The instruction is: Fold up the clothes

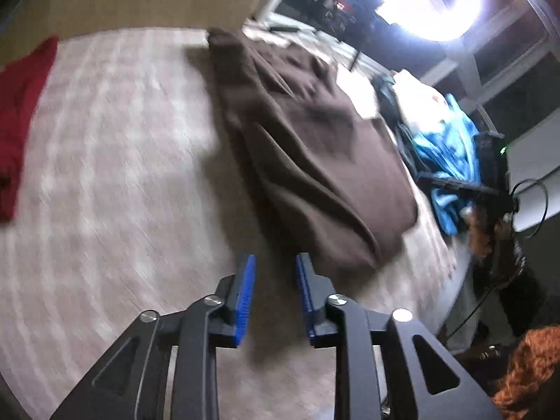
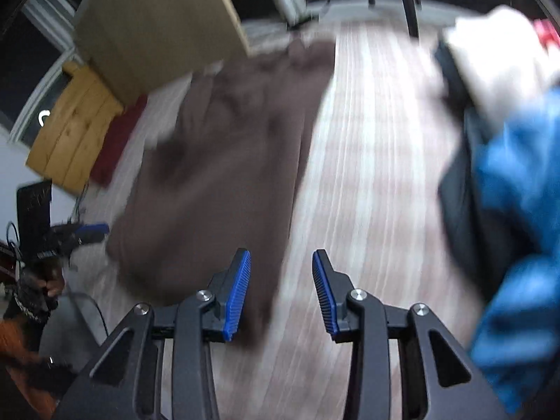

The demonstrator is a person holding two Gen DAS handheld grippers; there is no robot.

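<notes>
My left tool (image 1: 273, 273) and right tool (image 2: 281, 269) both stand partly open and empty. The brown garment (image 1: 308, 147) lies folded lengthwise on the bed (image 1: 115, 161), just ahead of both. I judge one fold done; next calls for gripping its near edge.

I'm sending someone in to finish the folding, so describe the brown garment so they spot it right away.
Start at the striped bedspread. The brown garment lies across its middle, loosely folded and creased, just ahead of both hand-held grippers. It is the only brown piece: the red cloth lies at one edge, the blue pile at the other.
</notes>
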